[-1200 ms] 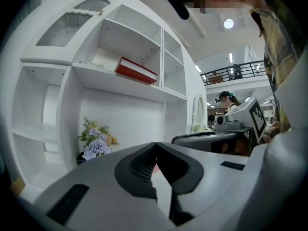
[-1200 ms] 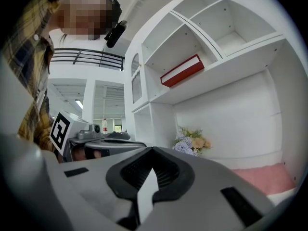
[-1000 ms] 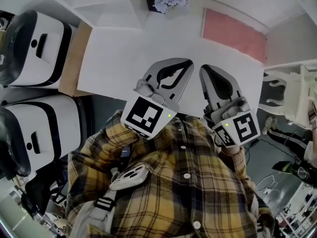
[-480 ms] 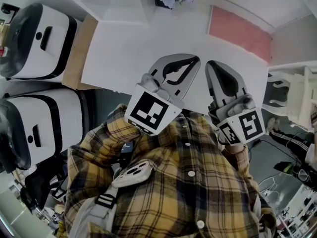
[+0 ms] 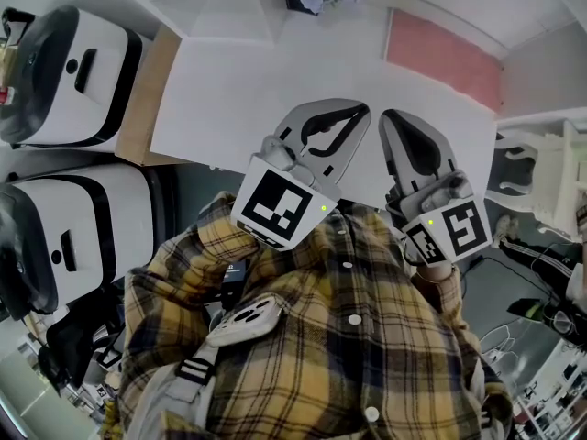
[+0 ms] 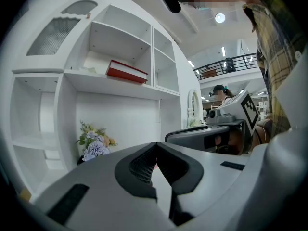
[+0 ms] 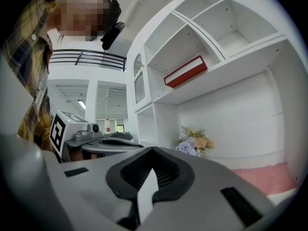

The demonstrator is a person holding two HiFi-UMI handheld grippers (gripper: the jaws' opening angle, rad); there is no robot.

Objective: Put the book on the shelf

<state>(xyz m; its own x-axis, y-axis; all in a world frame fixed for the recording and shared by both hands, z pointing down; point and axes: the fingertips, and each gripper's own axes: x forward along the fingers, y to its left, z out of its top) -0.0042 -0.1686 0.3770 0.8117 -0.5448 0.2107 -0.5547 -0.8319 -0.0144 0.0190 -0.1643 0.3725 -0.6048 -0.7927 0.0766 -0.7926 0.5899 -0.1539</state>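
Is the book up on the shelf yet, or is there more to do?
Looks done: the red book lies flat on the shelf. Nothing is in hand: the left tool and right tool are both shut and empty. Nothing visible remains.

Brightness: bright, even indoor light; my white tabletop (image 5: 229, 90) looks almost washed out in the head view.
Source: a ceiling lamp (image 6: 220, 18) glares overhead in the left gripper view.
Shadows: soft and faint, a little greyer inside the shelf (image 7: 231, 57) bays.
Distortion: strong fisheye, black rounded corners, straight edges bowed.
Focus: my right tool (image 7: 153, 153) is blurred close to the lens.
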